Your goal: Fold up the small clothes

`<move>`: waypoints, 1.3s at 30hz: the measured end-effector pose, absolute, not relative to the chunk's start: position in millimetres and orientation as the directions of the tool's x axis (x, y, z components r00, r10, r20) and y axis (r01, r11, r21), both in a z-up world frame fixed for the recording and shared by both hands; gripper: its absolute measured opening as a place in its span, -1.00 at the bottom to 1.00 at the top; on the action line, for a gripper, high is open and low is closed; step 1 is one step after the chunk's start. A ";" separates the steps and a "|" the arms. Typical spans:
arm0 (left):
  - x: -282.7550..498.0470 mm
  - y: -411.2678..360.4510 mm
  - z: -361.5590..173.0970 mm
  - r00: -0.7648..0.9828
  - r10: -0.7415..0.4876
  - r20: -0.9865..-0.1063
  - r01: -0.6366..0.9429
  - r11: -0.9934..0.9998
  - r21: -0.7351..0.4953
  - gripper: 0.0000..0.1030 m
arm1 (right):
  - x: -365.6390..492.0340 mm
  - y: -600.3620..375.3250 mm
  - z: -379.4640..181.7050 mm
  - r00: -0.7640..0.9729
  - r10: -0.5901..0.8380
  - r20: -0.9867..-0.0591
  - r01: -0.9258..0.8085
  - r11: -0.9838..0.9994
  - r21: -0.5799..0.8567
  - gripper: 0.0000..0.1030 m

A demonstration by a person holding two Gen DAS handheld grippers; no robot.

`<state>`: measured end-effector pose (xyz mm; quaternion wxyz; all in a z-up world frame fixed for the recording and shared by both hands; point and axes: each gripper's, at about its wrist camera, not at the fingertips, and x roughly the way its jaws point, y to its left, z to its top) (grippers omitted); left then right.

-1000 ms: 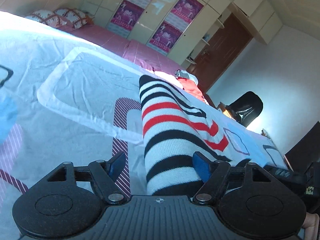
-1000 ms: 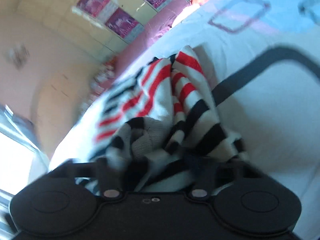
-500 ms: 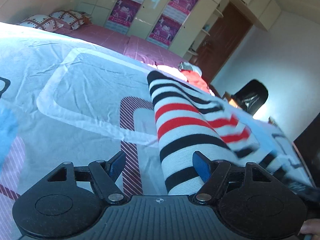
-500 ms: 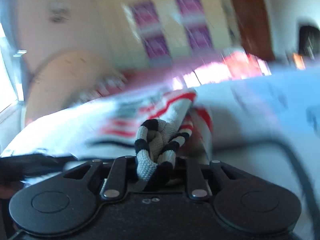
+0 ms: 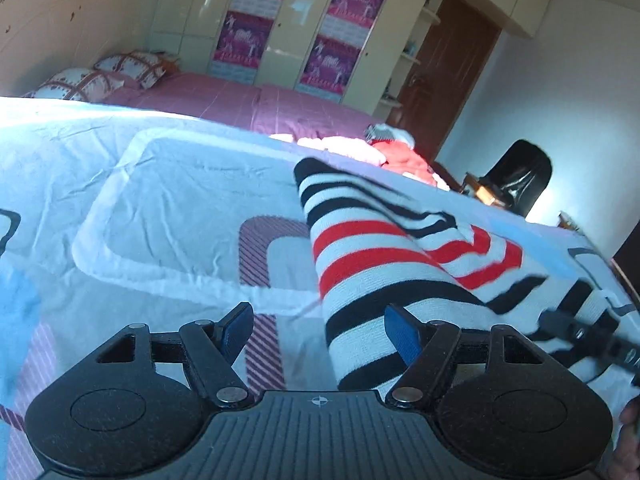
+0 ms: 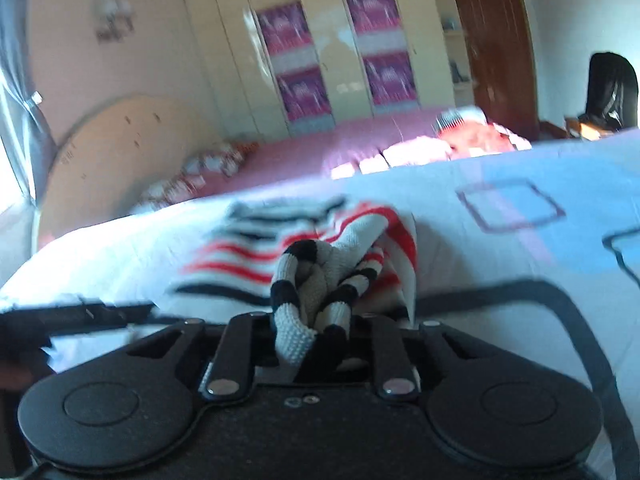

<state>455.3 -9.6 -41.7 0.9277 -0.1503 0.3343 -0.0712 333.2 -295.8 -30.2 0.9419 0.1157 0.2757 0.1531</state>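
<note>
Two risks seem most likely from here. First, the right tongs (image 6: 310,322) pinch only a bunched corner of the striped sweater (image 5: 384,264), so I judge that the knit can slip out if this corner is pulled too fast or too far across. Second, the rest of the sweater lies loose on the bedsheet (image 5: 172,196), with nothing pressing it down, so the whole garment may slide together with the pulled corner and the fold will come out crooked.

The sweater lies flat on the bed, a little to the right in the left camera view, with one edge already turned over on its right side. In the right camera view its far part is blurred.

The left tongs (image 5: 320,326) stand wide open and hold nothing. Their right blue pad (image 5: 402,334) is over the near edge of the sweater, but I cannot tell if it touches the cloth; the left pad is above the bare sheet. The right tongs are closed tight on the crumpled corner, which stands up between the two fingers.
</note>
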 end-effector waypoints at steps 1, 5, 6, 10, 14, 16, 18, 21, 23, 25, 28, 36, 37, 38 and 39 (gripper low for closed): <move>455.8 -11.5 -43.5 0.757 -0.241 -0.607 0.036 0.943 -0.329 0.40 | 334.1 -300.2 -26.9 0.807 0.363 -0.465 -0.231 0.920 0.318 -0.61; 461.5 -18.0 -50.7 0.720 -0.249 -0.647 0.028 0.943 -0.332 0.41 | 353.8 -318.9 -70.6 0.730 0.335 -0.596 -0.127 0.923 0.363 -0.63; 462.0 -19.4 -49.8 0.719 -0.241 -0.652 0.021 0.945 -0.327 0.41 | 354.2 -325.4 -79.6 0.727 0.359 -0.586 -0.113 0.904 0.413 -0.61; 459.5 -23.9 -46.3 0.722 -0.220 -0.656 0.032 0.958 -0.286 0.41 | 358.4 -319.3 -72.2 0.712 0.361 -0.602 -0.104 0.902 0.418 -0.38; 457.5 -21.6 -46.2 0.719 -0.226 -0.657 0.030 0.955 -0.295 0.41 | 354.9 -331.3 -77.2 0.712 0.398 -0.579 -0.080 0.865 0.496 -0.38; 456.2 -20.1 -38.8 0.731 -0.222 -0.646 0.038 0.957 -0.287 0.41 | 352.0 -345.5 -71.7 0.713 0.416 -0.564 -0.053 0.834 0.549 -0.05; 459.2 -11.2 -31.0 0.772 -0.236 -0.590 0.060 0.951 -0.303 0.41 | 348.0 -358.3 -57.0 0.771 0.355 -0.528 -0.038 0.854 0.519 0.55; 476.7 -4.9 -29.1 0.772 -0.280 -0.571 0.069 0.929 -0.363 0.40 | 369.9 -372.7 -47.1 0.816 0.335 -0.471 -0.070 0.866 0.495 0.52; 493.7 -8.0 -31.9 0.755 -0.316 -0.575 0.093 0.919 -0.383 0.40 | 405.0 -378.4 -54.2 0.780 0.406 -0.476 -0.090 0.826 0.556 0.48; 509.5 -13.1 -38.5 0.732 -0.338 -0.592 0.094 0.910 -0.404 0.40 | 434.5 -375.9 -61.6 0.765 0.435 -0.475 -0.121 0.821 0.558 0.29; 519.4 -23.5 -46.0 0.713 -0.340 -0.614 0.099 0.915 -0.391 0.40 | 475.3 -374.3 -80.6 0.684 0.507 -0.524 -0.110 0.783 0.613 -0.30; 519.9 -48.3 -42.0 0.742 -0.268 -0.615 0.117 0.954 -0.275 0.23 | 462.2 -337.7 -59.7 0.784 0.398 -0.475 -0.304 0.915 0.266 -0.81; 522.6 -53.5 -42.7 0.735 -0.253 -0.629 0.119 0.961 -0.248 0.23 | 462.8 -329.9 -62.4 0.788 0.375 -0.488 -0.313 0.927 0.207 -0.81; 524.9 -56.8 -44.3 0.727 -0.247 -0.640 0.117 0.964 -0.239 0.23 | 470.1 -327.4 -70.7 0.763 0.370 -0.529 -0.304 0.929 0.211 -0.81; 527.0 -58.4 -45.7 0.718 -0.246 -0.652 0.113 0.964 -0.240 0.23 | 477.3 -330.3 -79.0 0.739 0.378 -0.558 -0.285 0.925 0.250 -0.78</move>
